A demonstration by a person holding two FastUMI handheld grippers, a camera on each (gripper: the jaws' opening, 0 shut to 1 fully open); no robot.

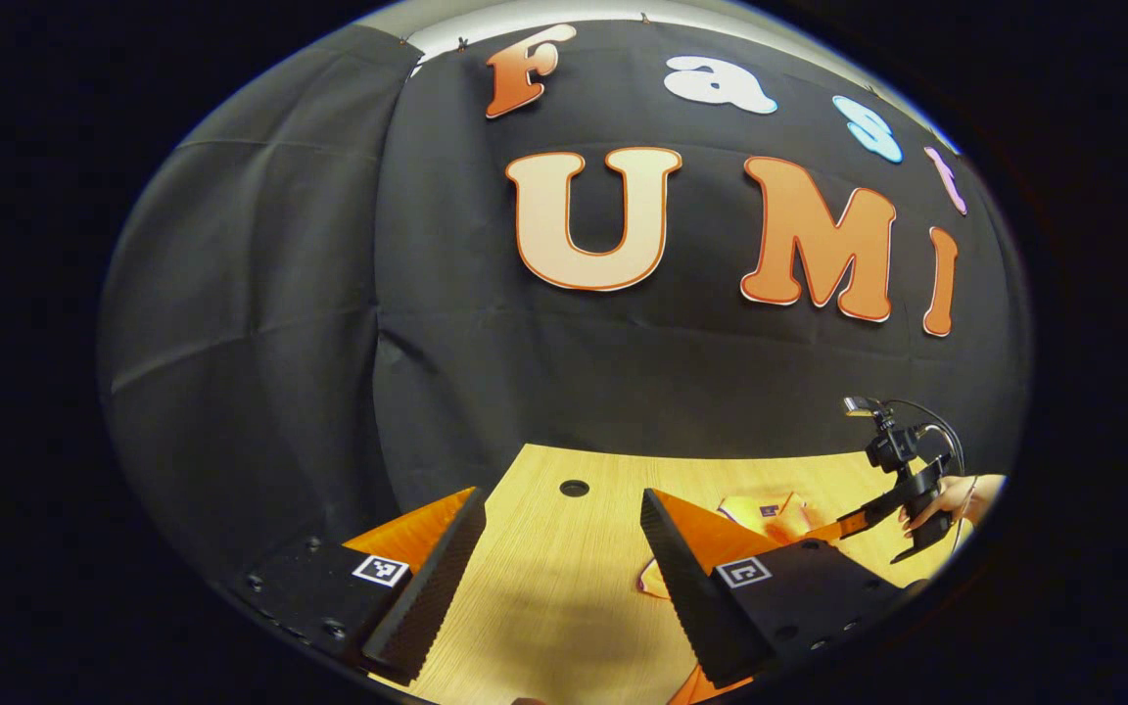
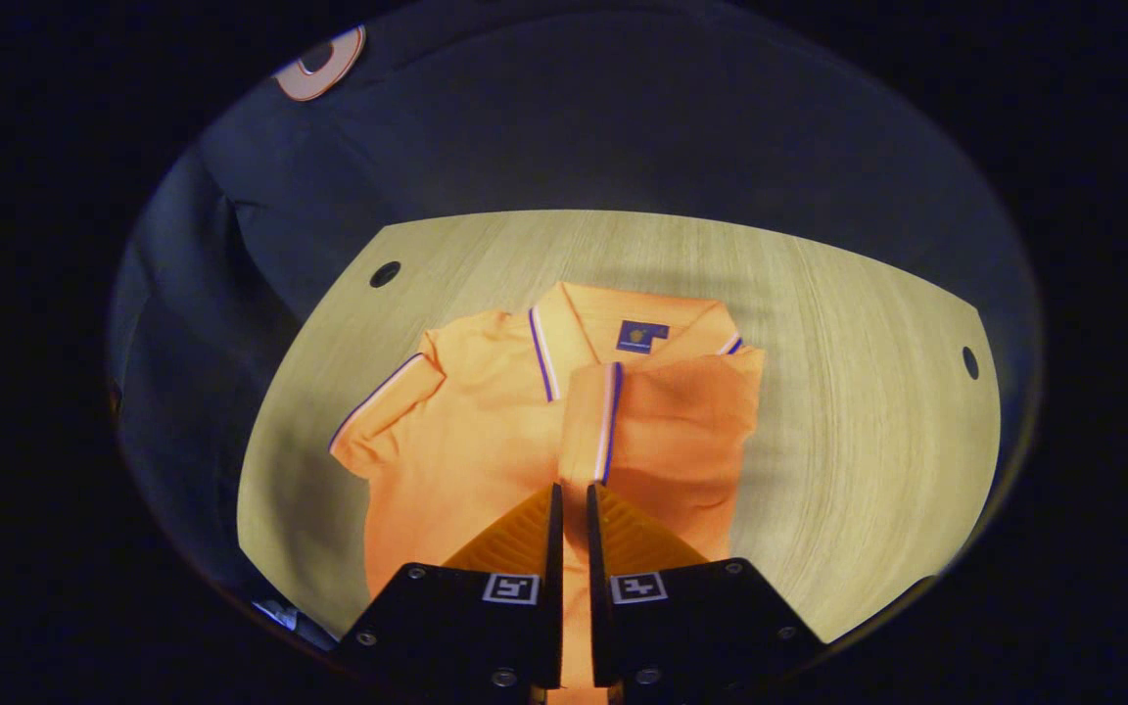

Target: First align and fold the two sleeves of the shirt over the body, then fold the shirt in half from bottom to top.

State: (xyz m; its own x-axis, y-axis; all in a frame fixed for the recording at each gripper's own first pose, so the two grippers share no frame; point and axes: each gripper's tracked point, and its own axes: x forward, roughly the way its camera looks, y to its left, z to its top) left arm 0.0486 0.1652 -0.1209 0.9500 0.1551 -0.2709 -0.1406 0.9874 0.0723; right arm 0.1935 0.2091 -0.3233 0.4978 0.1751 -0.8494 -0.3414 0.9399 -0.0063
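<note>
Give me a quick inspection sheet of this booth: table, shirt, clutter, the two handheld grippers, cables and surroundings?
Surface: light wooden table with round holes near its edges.
Job's things: orange shirt lying flat, collar toward the far edge; one sleeve is folded over the body, the other sleeve lies spread out to the side.
Clutter: nothing seen.
Grippers: left gripper open, above the table beside the shirt; right gripper nearly closed, pinching the folded sleeve's fabric.
Cables: a black cable loops off the right gripper's top.
Surroundings: black cloth wall behind the table.
</note>
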